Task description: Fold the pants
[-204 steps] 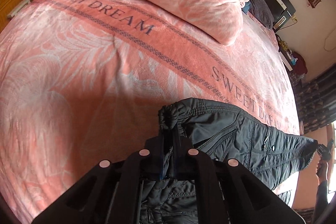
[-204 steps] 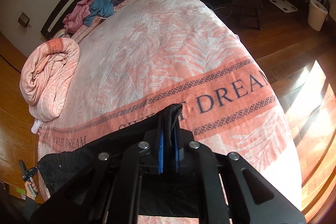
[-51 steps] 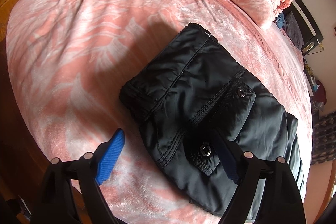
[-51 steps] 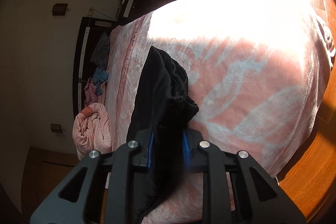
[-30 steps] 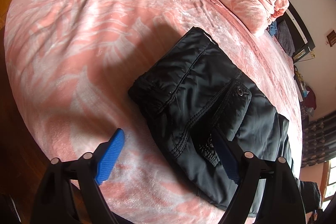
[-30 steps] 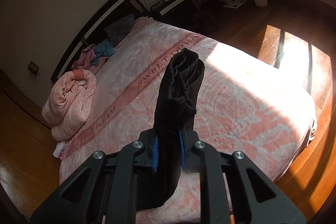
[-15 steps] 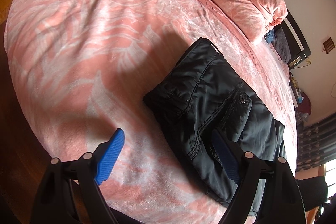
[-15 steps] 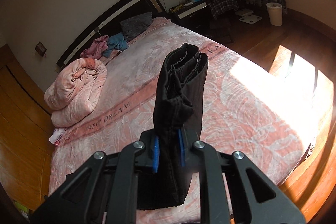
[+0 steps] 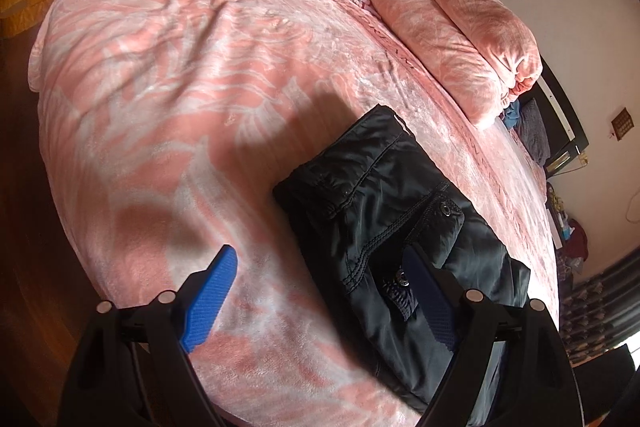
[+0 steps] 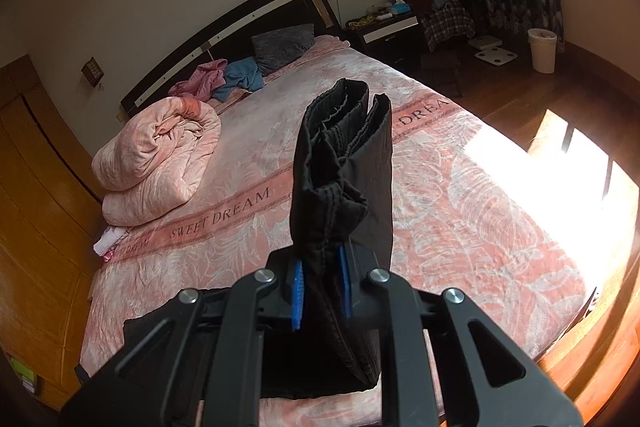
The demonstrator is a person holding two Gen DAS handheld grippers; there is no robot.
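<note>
Black pants (image 9: 392,211) lie partly folded on the pink bed (image 9: 180,99), waist end with snap pockets toward me in the left wrist view. My left gripper (image 9: 320,263) is open and empty above the bed's near edge, its right pad over the pants. My right gripper (image 10: 320,283) is shut on the bunched leg ends of the pants (image 10: 344,163), which stand up in front of the camera above the bed (image 10: 460,195).
A rolled pink quilt (image 10: 156,159) lies at the bed's left side, also in the left wrist view (image 9: 452,27). Loose clothes (image 10: 224,75) and a grey pillow (image 10: 280,47) lie at the headboard. A nightstand (image 10: 388,31) and a bin (image 10: 542,49) stand on the wooden floor.
My right gripper has lifted and swung the leg ends up over the bed. My left gripper stays open and has drawn back slightly from the pants.
</note>
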